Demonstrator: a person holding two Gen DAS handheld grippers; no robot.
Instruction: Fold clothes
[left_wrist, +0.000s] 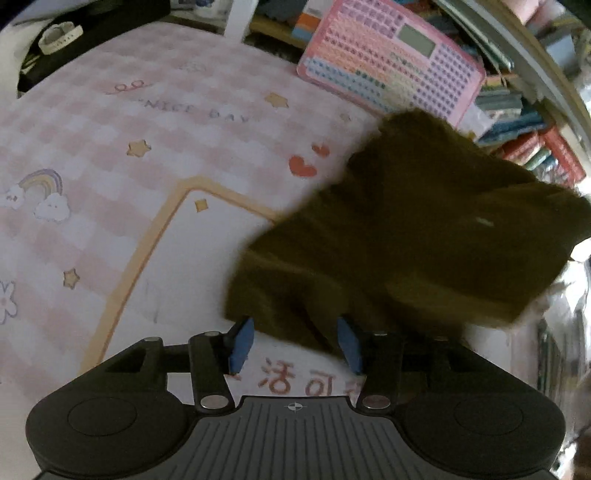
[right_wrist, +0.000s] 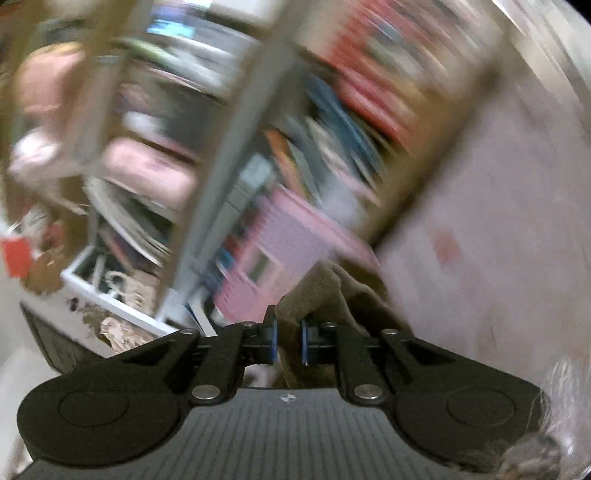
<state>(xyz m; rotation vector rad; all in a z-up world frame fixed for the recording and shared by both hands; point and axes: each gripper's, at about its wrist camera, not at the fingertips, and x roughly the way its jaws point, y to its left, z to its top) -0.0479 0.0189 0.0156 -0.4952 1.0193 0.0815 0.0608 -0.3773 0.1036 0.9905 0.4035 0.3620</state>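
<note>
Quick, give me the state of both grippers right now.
Left gripper: open, its pads not pressing the dark olive garment lying between them.
Right gripper: shut on a fold of the garment.

Olive-brown garment (left_wrist: 424, 236): 1, spread from centre toward 3 o'clock in left wrist view.
Pink keyboard toy (left_wrist: 391, 59): 1, at 1 o'clock.
White wristwatch (left_wrist: 59, 35): 1, at 11 o'clock, lying on dark cloth.
Red hearts (left_wrist: 303, 166) printed on mat: 2, side by side near centre.
Rainbow print (left_wrist: 40, 184): 1, at 9 o'clock.
Yellow star prints (left_wrist: 138, 147): 3 countable.
Books on shelves: too blurred to count.
</note>
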